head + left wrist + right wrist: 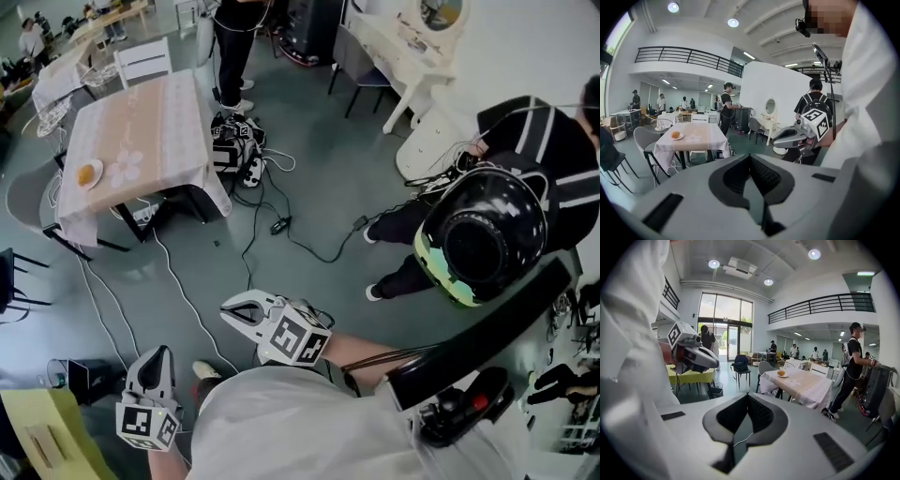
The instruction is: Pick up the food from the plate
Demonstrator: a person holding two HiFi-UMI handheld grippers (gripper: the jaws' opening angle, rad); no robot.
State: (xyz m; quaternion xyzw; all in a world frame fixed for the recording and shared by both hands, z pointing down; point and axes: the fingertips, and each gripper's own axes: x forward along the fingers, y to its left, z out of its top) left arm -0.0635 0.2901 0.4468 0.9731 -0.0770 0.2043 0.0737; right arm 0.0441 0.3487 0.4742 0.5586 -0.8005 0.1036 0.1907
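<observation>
Hall: grey floor [309, 197], high ceiling [754, 258] and a railed balcony [689, 55]. Other people [234, 37] stand or sit toward 12 and 3 o'clock in the head view.

Worktop [178, 122]: a cloth-draped table at 10 o'clock, ringed by chairs [142, 58] and well apart from both tongs.

Cables [281, 225]: black and white leads trail over the floor from the worktop's 4 o'clock corner toward the centre. They look like a trip hazard on any walk across.

Left tongs [160, 351] and right tongs [228, 314]: each pair is pressed together on nothing. They are held low beside the holder's torso [281, 422], at 7 and 6 o'clock. This reads as a walking posture, since the target lies out of reach.

Plate [98, 167]: white, near the worktop's 8 o'clock edge.

Food [85, 173]: a small round orange-brown piece, perhaps a bun, resting on the plate, untouched. The pick-up has not begun, and the approach to the worktop comes first.
</observation>
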